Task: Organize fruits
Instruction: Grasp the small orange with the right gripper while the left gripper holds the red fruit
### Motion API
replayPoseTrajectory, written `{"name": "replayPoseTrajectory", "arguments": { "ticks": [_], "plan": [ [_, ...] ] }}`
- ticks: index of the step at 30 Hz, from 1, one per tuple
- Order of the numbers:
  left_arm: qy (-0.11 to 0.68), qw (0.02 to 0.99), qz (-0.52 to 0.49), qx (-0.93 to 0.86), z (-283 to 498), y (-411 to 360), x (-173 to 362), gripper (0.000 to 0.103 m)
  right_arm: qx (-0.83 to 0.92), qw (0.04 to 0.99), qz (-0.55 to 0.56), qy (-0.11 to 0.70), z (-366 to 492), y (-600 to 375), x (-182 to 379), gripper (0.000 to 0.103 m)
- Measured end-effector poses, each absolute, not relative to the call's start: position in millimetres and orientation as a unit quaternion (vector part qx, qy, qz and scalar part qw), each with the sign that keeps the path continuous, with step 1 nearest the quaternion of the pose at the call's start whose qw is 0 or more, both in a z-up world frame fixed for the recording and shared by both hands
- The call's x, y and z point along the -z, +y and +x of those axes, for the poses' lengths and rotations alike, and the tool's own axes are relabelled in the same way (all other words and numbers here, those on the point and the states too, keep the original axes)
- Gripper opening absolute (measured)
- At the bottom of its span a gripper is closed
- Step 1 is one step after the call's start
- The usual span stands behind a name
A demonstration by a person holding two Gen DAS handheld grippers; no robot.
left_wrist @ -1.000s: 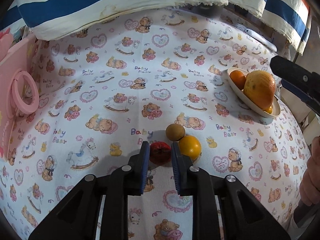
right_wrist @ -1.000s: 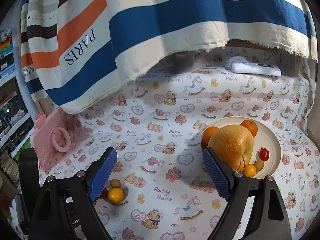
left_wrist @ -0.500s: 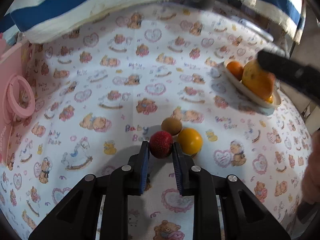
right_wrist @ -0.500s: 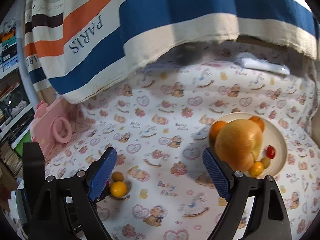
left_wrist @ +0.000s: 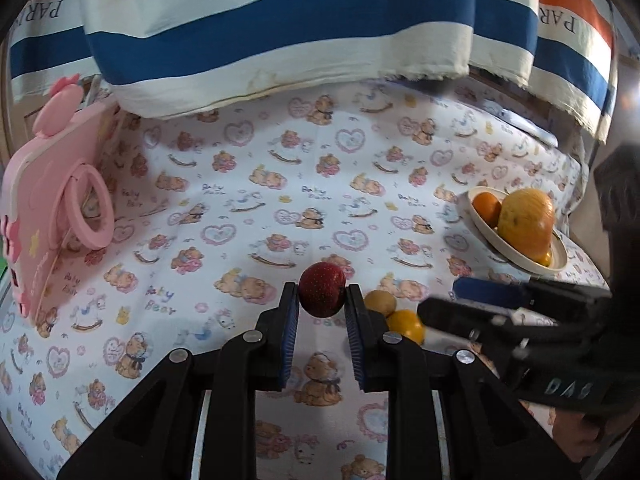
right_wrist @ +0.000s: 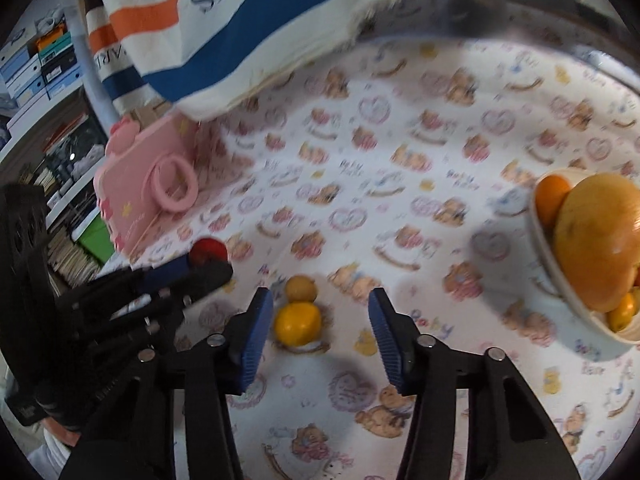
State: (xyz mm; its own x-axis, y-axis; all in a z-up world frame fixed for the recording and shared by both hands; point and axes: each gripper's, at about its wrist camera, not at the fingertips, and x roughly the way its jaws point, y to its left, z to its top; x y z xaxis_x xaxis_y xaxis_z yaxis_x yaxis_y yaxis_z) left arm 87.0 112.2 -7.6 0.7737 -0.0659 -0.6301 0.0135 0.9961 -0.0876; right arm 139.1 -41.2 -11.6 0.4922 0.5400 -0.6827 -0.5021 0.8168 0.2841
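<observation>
Now, left gripper (left_wrist: 322,294) fingers clamped on speckled dark-red strawberry (left_wrist: 322,289), right gripper (right_wrist: 316,316) fingers closing, empty

Left gripper (left_wrist: 322,294): jaws clamped on a red strawberry (left_wrist: 322,289) at the fingertips, pointing forward and down.
Left pads: blue ribbed faces pressing both sides of the strawberry.
Right gripper (right_wrist: 320,316): jaws closing, pads not touching anything; a yellow fruit (right_wrist: 298,325) lies between them, close to the left pad.
Right gripper pose: tilted down, just to the right of the left gripper's tips.
Person: part of a hand (left_wrist: 576,434) shows under the right gripper's body.
</observation>
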Motion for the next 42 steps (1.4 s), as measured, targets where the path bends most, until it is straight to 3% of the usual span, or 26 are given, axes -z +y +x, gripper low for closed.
{"name": "replayPoseTrajectory", "arguments": {
  "ticks": [17, 30, 35, 42],
  "plan": [
    [0.333, 0.941, -0.059, 0.009, 85.6, 119.7, 6.2, 0.022, -0.334, 0.842, 0.012, 0.423, 138.7, -19.4, 29.6, 0.031],
    [0.324, 0.944, -0.058, 0.001, 82.7, 119.6, 4.6, 0.022, -0.31, 0.868, -0.007, 0.388, 130.9, -30.6, 7.8, 0.029],
    [0.332, 0.942, -0.056, -0.003, 84.7, 119.5, 6.6, 0.022, -0.28, 0.851, -0.053, 0.441, 139.6, -28.7, 18.8, 0.029],
    [0.331, 0.942, -0.052, 0.0, 84.0, 118.3, 7.1, 0.022, -0.269, 0.856, -0.071, 0.437, 137.7, -25.1, 27.4, 0.031]
  ]
}}
